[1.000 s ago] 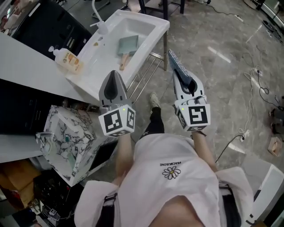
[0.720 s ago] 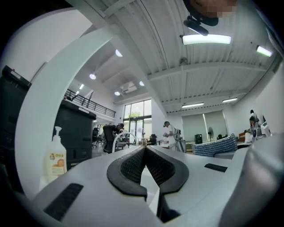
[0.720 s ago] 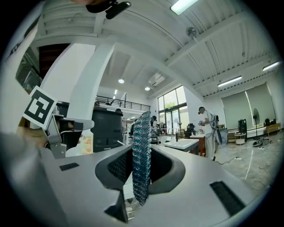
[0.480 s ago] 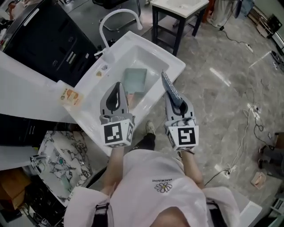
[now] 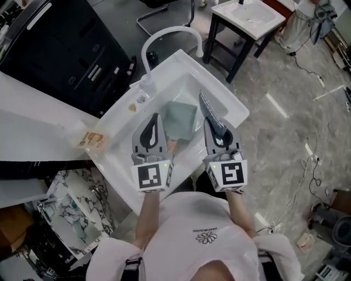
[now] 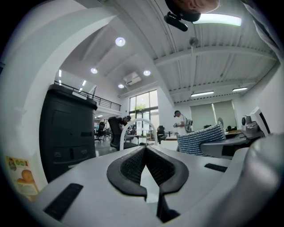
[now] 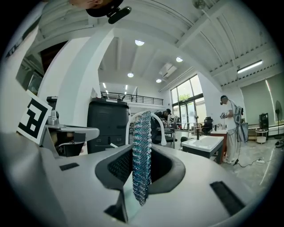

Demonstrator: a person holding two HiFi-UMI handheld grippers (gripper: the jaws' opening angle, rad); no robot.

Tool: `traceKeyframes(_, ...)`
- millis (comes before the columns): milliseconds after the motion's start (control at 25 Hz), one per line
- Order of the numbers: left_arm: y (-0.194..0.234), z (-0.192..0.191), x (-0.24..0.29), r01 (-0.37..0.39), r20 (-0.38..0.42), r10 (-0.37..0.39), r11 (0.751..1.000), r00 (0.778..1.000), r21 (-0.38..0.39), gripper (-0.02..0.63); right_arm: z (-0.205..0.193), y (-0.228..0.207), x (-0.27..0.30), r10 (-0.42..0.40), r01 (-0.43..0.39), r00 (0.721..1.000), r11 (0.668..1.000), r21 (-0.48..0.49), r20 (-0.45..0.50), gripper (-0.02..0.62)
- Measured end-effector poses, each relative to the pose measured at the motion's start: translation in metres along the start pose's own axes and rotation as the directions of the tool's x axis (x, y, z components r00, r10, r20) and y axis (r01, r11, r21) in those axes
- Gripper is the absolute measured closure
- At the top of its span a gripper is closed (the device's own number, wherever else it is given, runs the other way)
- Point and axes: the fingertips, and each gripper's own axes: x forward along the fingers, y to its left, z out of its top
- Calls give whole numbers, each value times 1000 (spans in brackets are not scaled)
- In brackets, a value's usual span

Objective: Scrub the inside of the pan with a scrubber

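Observation:
A pale green square pan (image 5: pixel 181 119) with a wooden handle lies in the basin of the white sink (image 5: pixel 233 104). My left gripper (image 5: pixel 155 117) hovers over the pan's near left side, shut with nothing between its pads (image 6: pixel 145 150). My right gripper (image 5: pixel 215 126) hangs over the sink's right side, shut on a blue knitted scrubber (image 5: pixel 210 112) that sticks out past its tips. In the right gripper view the scrubber (image 7: pixel 142 155) stands on edge between the jaws. The left gripper view shows the scrubber (image 6: pixel 202 138) off to the right. The pan's handle is mostly hidden behind the left gripper.
A white arched faucet (image 5: pixel 167 34) stands at the sink's far edge. A black cabinet (image 5: pixel 71 49) is at the left, with a soap bottle (image 5: pixel 90 140) on the white counter. A small white-topped table (image 5: pixel 249 16) stands behind. A marbled box (image 5: pixel 77 203) sits below left.
Both grippers have come from beside the sink's front corner to over the basin, and the sink and pan now lie under them. Both jaws stay as they were.

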Motion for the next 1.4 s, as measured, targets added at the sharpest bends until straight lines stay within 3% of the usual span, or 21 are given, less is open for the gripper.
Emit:
traceKeyframes(440,35,-14,16,-188,-70,185,982,980,-35,591,-5,-3,52,198,-195,979,979,61,-43,538)
traceKeyframes(760,48,-12,12,-275,-74,270,958,960,-76,591,-8,-8,67,260,-257,965,963,83,-33,538)
traceKeyframes(1000,52,-33,25,-203,-185,190,978,964,-54,587,-10,-9,72,277,-273,960,958,88,-40,538)
traceKeyframes(1120,50,-61,33,-122,-290,96,990,952,-73,479,-15,-11,70,281,-276,958,957,84,-59,538)
traceKeyframes(1200,44,-96,34,-71,-410,26,993,912,-95,421,-19,-12,68,282,-275,957,957,87,-74,538)
traceKeyframes(1240,38,-117,32,-45,-480,-12,993,877,-107,405,-21,-12,67,282,-275,956,957,89,-83,538)
traceKeyframes(1280,31,-140,29,-19,-554,-51,993,831,-119,403,-23,-12,66,283,-275,955,957,91,-90,538)
traceKeyframes(1400,9,-205,11,52,-739,-140,989,659,-141,425,-29,-13,63,281,-272,953,958,92,-110,538)
